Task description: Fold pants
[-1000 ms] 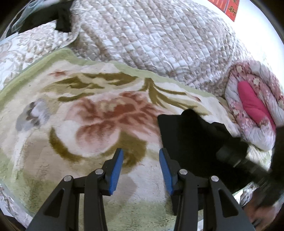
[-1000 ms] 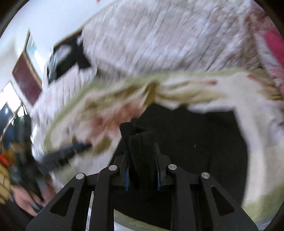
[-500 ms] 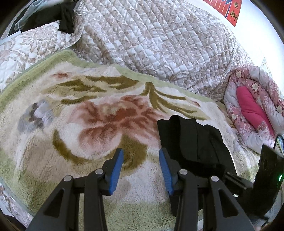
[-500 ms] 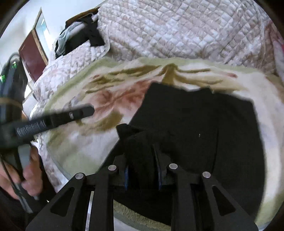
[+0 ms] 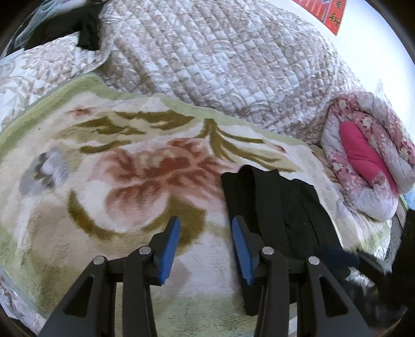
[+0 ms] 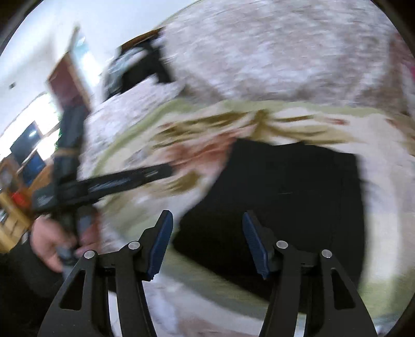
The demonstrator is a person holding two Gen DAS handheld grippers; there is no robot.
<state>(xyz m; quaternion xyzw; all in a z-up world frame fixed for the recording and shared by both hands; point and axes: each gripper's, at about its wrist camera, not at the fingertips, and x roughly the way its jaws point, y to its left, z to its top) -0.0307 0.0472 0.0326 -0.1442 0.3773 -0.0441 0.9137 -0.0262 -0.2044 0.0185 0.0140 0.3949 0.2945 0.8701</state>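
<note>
Black pants (image 5: 275,204) lie folded into a compact dark stack on the floral fleece blanket (image 5: 129,166), toward its right part in the left wrist view, top layer showing lengthwise creases and a raised fold at the far end. Left gripper (image 5: 206,243) hovers over the blanket just left of the stack, jaws apart, blue pads (image 5: 170,246) showing, nothing between them; its right finger sits at the near left edge of the pants, contact cannot be told. Behind the blanket a quilted beige bedspread (image 5: 220,59) is heaped up, a rolled pink flowered quilt (image 5: 363,166) lies to the right, dark clothing (image 5: 83,28) is piled at the far left corner, and a red wall hanging (image 5: 326,10) shows top right. Right wrist view is heavily motion-blurred (details soft). There the right gripper (image 6: 207,241) has its jaws opening, pads clear of cloth, no fabric pinched; the pants (image 6: 285,197) lie flat as a dark rectangle on the blanket (image 6: 384,160) beyond and under the fingers. At the left of that view the other gripper's black body (image 6: 109,181) reaches across, held by a hand (image 6: 52,241) at the lower left. Beyond are a white wall, a dark red panel (image 6: 67,83) and wooden furniture (image 6: 15,207), all smeared. A blurred dark blue shape (image 5: 339,256) sits at the near right edge of the pants in the left wrist view, unclear what it is.
</note>
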